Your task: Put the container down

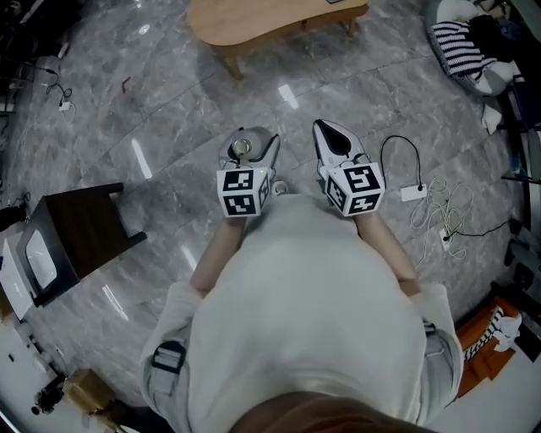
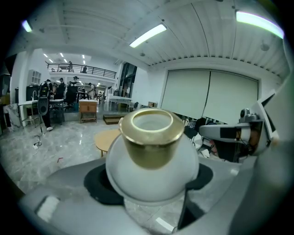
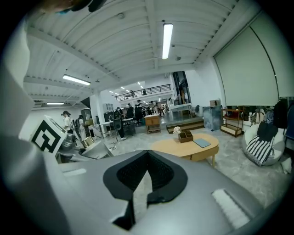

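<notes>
A round white container [image 2: 151, 172] with a wide gold neck [image 2: 151, 137] sits upright between the jaws of my left gripper [image 2: 150, 181]. The black pads press on its sides. From the head view the container [image 1: 242, 148] shows just ahead of the left marker cube, held at waist height over the grey marble floor. My right gripper [image 1: 334, 139] is held level beside it, a little to the right. In the right gripper view its jaws [image 3: 147, 158] meet at the tips with nothing between them.
An oval wooden table [image 1: 270, 21] stands ahead on the marble floor [image 1: 169, 110]. A dark side table [image 1: 80, 232] is at the left. Loose cables and a white adapter [image 1: 414, 193] lie at the right, and a beanbag with striped cloth [image 1: 469, 46] at far right.
</notes>
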The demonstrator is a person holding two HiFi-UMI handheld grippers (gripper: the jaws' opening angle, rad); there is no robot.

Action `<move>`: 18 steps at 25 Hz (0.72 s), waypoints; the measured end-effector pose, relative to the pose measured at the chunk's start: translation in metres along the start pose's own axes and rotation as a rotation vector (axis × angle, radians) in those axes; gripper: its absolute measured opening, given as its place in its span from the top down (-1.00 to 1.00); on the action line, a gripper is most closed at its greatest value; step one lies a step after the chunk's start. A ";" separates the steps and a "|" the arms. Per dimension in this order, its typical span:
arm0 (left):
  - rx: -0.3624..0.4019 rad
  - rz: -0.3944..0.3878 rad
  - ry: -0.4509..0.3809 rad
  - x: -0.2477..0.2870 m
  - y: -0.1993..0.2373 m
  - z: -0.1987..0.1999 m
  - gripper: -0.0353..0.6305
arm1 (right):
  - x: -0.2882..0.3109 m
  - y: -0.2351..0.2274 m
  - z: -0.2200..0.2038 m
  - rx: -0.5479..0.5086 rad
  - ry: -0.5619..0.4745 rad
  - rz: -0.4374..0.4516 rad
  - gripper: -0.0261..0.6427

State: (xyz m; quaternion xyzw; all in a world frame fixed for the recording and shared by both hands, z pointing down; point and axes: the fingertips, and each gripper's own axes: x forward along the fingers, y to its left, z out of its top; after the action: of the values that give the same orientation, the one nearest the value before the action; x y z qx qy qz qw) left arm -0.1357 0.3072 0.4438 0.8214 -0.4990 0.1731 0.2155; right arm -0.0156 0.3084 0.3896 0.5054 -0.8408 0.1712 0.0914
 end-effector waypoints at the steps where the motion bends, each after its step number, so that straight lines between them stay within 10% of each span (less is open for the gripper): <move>1: 0.001 -0.004 0.000 -0.001 0.003 0.000 -0.16 | 0.002 0.001 0.000 0.004 -0.001 -0.011 0.92; 18: 0.004 -0.026 0.008 0.005 0.045 0.008 -0.16 | 0.033 0.019 0.002 0.003 0.005 -0.040 0.92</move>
State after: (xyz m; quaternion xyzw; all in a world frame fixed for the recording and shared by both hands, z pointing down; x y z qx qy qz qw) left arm -0.1729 0.2811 0.4481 0.8276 -0.4869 0.1744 0.2181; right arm -0.0475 0.2888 0.3947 0.5218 -0.8300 0.1718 0.0961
